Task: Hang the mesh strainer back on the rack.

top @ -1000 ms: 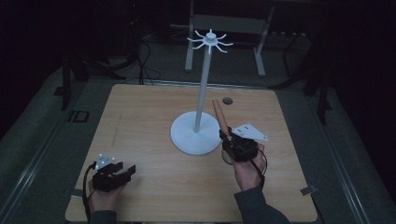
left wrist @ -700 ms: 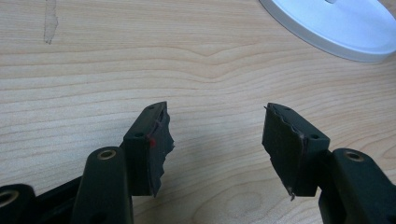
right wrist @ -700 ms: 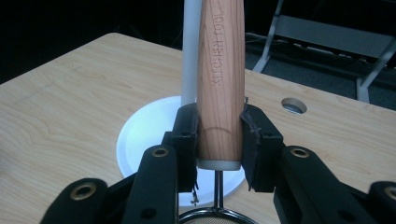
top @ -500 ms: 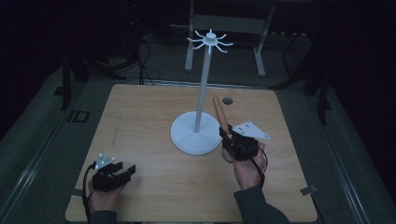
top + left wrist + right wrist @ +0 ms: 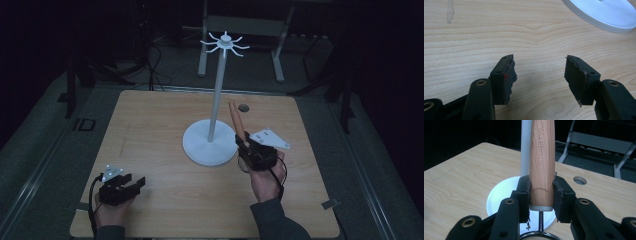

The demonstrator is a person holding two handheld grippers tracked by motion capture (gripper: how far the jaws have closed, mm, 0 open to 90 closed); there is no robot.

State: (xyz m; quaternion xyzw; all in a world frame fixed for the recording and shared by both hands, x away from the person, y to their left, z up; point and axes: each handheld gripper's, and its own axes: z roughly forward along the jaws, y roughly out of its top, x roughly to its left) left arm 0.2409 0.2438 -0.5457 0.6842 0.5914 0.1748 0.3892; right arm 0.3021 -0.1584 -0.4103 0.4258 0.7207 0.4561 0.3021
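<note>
Right hand-held gripper [image 5: 541, 195] clamps a wooden handle [image 5: 541, 165] before the white stand [image 5: 214, 142].

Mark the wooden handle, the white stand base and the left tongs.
wooden handle [image 5: 541, 165], right gripper view, mid shaft by the lettering
white stand base [image 5: 200, 149], high view, bare disc left of the pole
left tongs [image 5: 540, 80], left gripper view, midway between the open tips

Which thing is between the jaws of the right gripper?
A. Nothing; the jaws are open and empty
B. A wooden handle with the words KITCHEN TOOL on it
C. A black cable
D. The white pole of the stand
B: in the right gripper view, the right gripper has both pads pressed on the wooden handle, which bears the lettering, while the white pole stands behind it, outside the grip.
</note>
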